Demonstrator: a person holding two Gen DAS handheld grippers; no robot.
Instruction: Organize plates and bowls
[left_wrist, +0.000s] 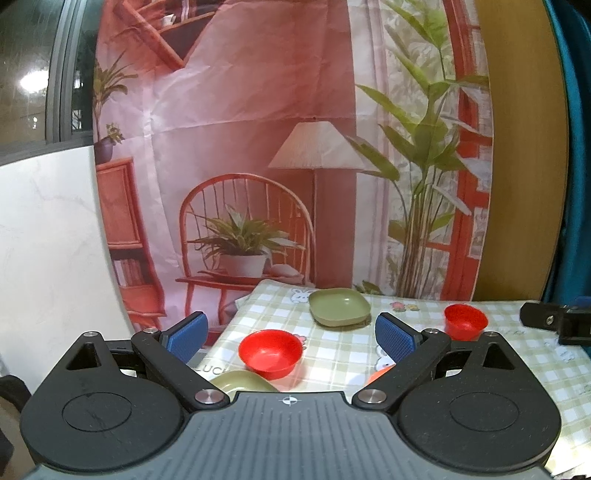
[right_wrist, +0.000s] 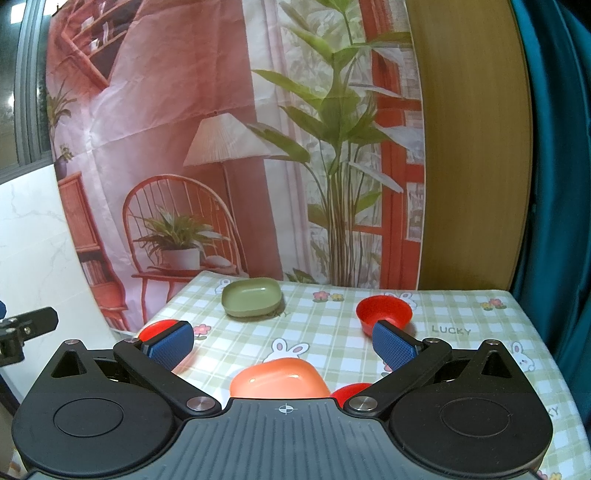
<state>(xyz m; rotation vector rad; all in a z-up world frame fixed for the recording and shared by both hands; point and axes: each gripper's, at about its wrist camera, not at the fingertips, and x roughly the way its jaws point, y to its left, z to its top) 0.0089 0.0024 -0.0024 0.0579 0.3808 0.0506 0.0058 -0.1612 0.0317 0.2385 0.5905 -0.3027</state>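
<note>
On the checked tablecloth (left_wrist: 343, 354) stand a green square plate (left_wrist: 339, 306) at the back, a red bowl (left_wrist: 270, 353) in front of it and a second red bowl (left_wrist: 464, 320) to the right. A second green plate (left_wrist: 242, 382) peeks out near my left gripper (left_wrist: 290, 334), which is open and empty above the table's left edge. My right gripper (right_wrist: 282, 345) is open and empty above an orange plate (right_wrist: 279, 378). The right wrist view shows the green plate (right_wrist: 252, 297), a red bowl (right_wrist: 384, 314), another red bowl (right_wrist: 157, 328) behind the left finger, and a red bowl's edge (right_wrist: 349, 391).
A printed backdrop (left_wrist: 258, 147) hangs behind the table. A white marble panel (left_wrist: 44, 258) stands left, a wooden panel (right_wrist: 472, 147) and teal curtain (right_wrist: 554, 184) right. The other gripper's black body (left_wrist: 554, 321) shows at the right edge of the left wrist view.
</note>
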